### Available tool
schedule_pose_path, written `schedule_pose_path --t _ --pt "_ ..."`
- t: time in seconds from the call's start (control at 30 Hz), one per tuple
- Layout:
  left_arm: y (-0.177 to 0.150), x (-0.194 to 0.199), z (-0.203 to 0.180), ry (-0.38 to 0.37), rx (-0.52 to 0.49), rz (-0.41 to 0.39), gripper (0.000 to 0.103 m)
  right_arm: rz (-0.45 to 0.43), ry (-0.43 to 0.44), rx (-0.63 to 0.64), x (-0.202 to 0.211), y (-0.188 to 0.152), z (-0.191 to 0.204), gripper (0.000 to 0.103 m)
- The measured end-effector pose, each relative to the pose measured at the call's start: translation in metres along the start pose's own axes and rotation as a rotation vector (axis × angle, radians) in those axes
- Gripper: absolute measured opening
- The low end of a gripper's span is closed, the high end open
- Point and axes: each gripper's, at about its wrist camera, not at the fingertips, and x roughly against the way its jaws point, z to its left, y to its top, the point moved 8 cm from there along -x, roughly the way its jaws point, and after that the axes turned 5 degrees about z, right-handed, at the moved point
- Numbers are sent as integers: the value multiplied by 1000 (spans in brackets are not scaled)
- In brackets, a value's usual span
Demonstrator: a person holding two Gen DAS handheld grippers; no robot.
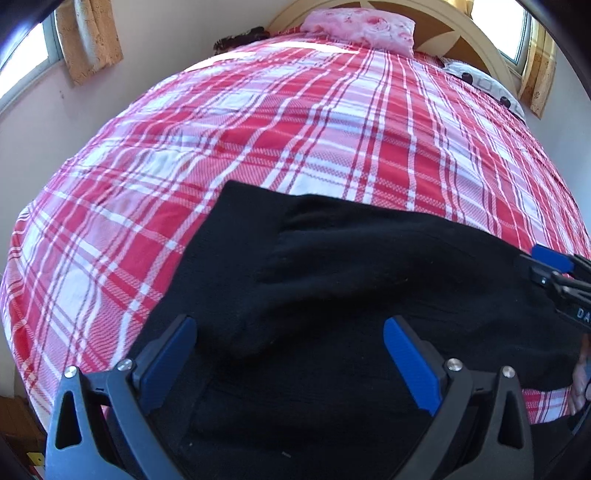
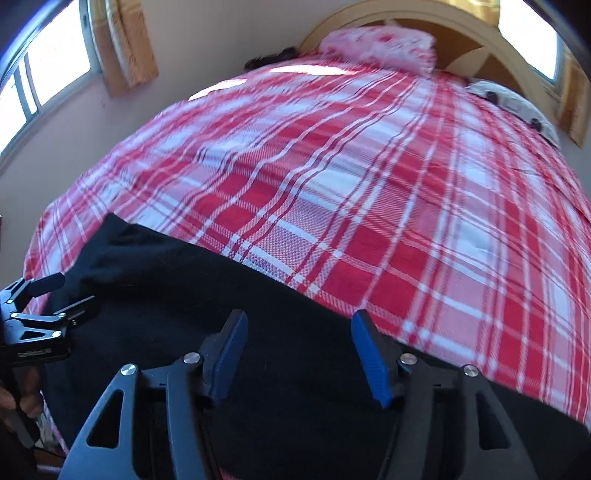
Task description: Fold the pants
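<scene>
Black pants lie spread across the near end of a bed with a red and white plaid cover. My left gripper hovers over the pants, its blue pads wide apart with only flat cloth below them. In the right wrist view, my right gripper stands over the pants near their far edge. Its pads are apart and grip nothing. Each gripper shows in the other's view: the right gripper at the right edge, the left gripper at the left edge.
A pink floral pillow and a white patterned pillow rest against the curved headboard. Curtained windows flank the bed. A person's hand holds the left gripper's handle.
</scene>
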Motion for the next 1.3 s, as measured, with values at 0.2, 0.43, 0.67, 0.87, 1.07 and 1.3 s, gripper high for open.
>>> schedule_pose_path --t 0.2,0.43,0.67,0.87,1.07,1.3 --pt "1 -12 0 45 -29 -3 103 73 0 78 -38 6 4 61" --pt "-1 -5 2 18 -33 -13 103 100 48 107 -35 -6 15 7" --pt "-11 19 23 -52 13 -46 103 -43 67 114 33 -20 40 5" --pt "-16 47 42 -54 16 -103 103 -126 103 157 88 -70 85 5" --pt "-14 64 47 -88 41 -123 103 -102 98 247 89 -137 128 5" --pt "19 69 6 -96 -19 -112 103 -60 109 250 62 -177 153 5"
